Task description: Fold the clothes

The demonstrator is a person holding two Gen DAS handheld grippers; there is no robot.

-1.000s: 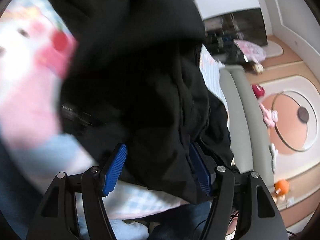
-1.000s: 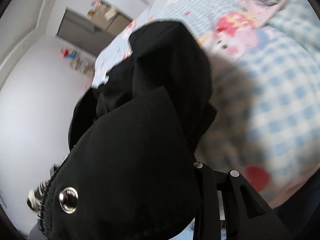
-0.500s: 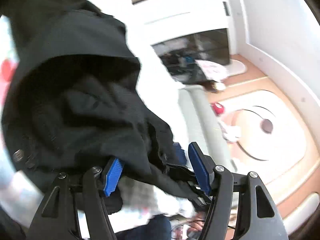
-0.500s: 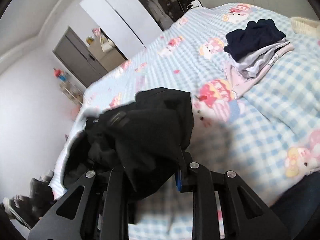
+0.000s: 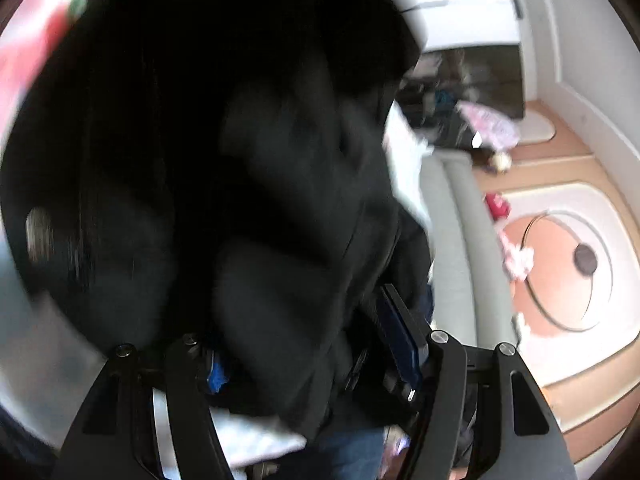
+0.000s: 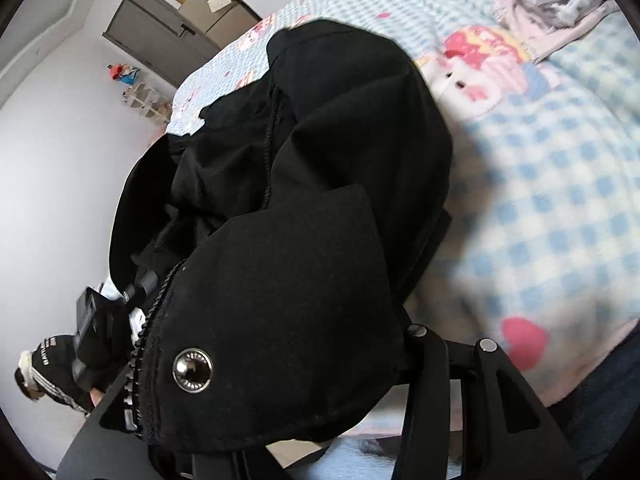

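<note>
A black jacket (image 5: 248, 184) with a zipper and a metal snap fills most of the left wrist view, blurred. My left gripper (image 5: 308, 344) has its blue pads (image 5: 400, 340) wide apart with the cloth bunched between them. In the right wrist view the same jacket (image 6: 304, 216) hangs over my right gripper (image 6: 280, 380) above the bed; its snap (image 6: 192, 369) is close to the camera. The cloth hides the right fingertips.
The bed has a blue checked cartoon blanket (image 6: 540, 184). A pile of dark and grey clothes (image 6: 560, 4) lies at its far end. A grey bed frame (image 5: 460, 240) and a floor with toys (image 5: 516, 256) are on the right of the left view.
The jacket has swung back close to both cameras. The right view has dropped from a wide look over the bed to cloth draped over the gripper. The left pads stay apart.
</note>
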